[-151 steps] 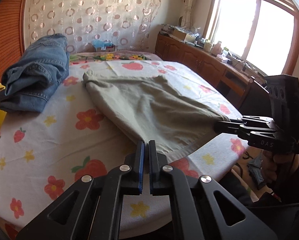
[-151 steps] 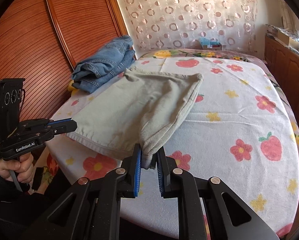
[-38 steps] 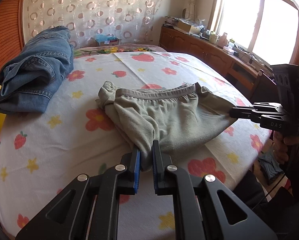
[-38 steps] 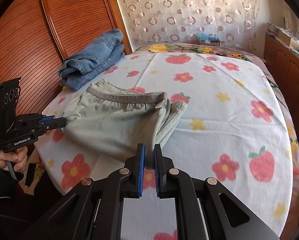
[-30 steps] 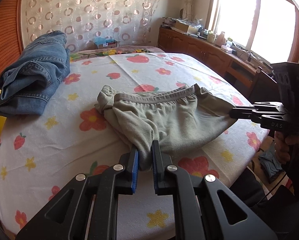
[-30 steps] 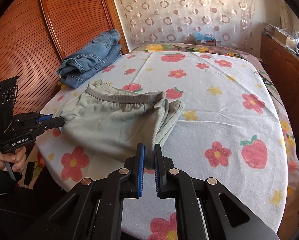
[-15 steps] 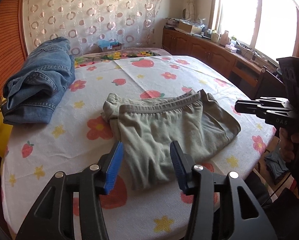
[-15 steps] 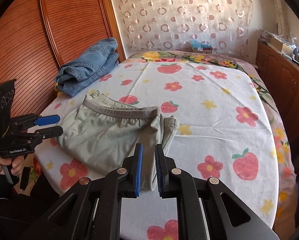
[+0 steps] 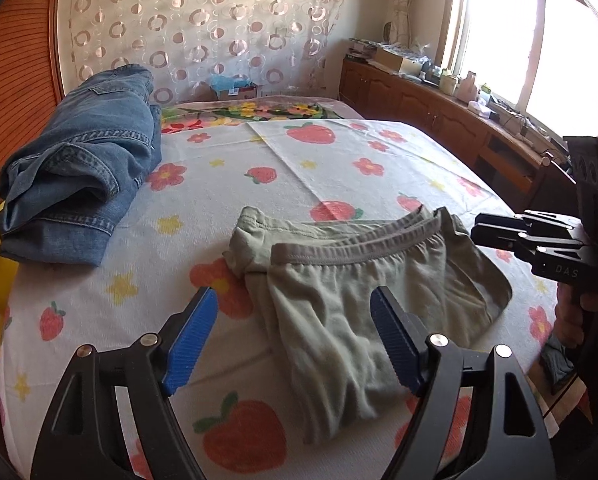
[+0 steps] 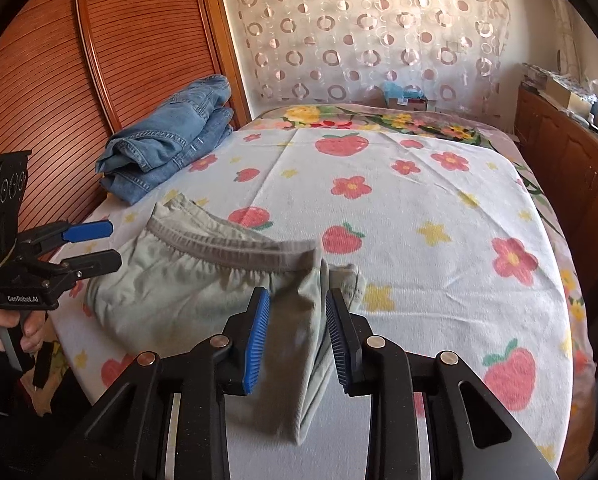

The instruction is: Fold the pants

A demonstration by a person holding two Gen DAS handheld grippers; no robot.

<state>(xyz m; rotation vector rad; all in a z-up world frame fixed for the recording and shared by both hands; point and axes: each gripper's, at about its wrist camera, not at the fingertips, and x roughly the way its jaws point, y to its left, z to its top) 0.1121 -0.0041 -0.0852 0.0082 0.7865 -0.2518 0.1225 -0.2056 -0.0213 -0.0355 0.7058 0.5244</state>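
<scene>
Olive-grey pants [image 9: 359, 292] lie folded on the flowered bed cover [image 9: 259, 152], waistband toward the far side. My left gripper [image 9: 294, 293] hovers just above their near left edge. Its jaws are opening wide and the blue pads [image 9: 191, 336] touch no cloth. In the right wrist view the pants [image 10: 179, 280] lie left of centre. There my right gripper [image 10: 298, 294] stands over their folded right edge. Its jaws are opening too, with cloth lying loose between them and no pad pressing on it. Each gripper shows in the other's view: the right gripper [image 9: 477, 229] and the left gripper [image 10: 113, 245].
Folded blue jeans [image 9: 79, 176] lie at the bed's far left, beside a ribbed wooden panel [image 10: 59, 80]. A cluttered wooden cabinet [image 9: 439, 120] runs under the window on the right. A box [image 9: 235, 88] stands behind the bed. A hand [image 10: 3, 324] holds the left gripper.
Both grippers, shut on the pants' near corners a second ago, have let go and drawn back a little with their jaws apart. The pants now rest flat on the bed.
</scene>
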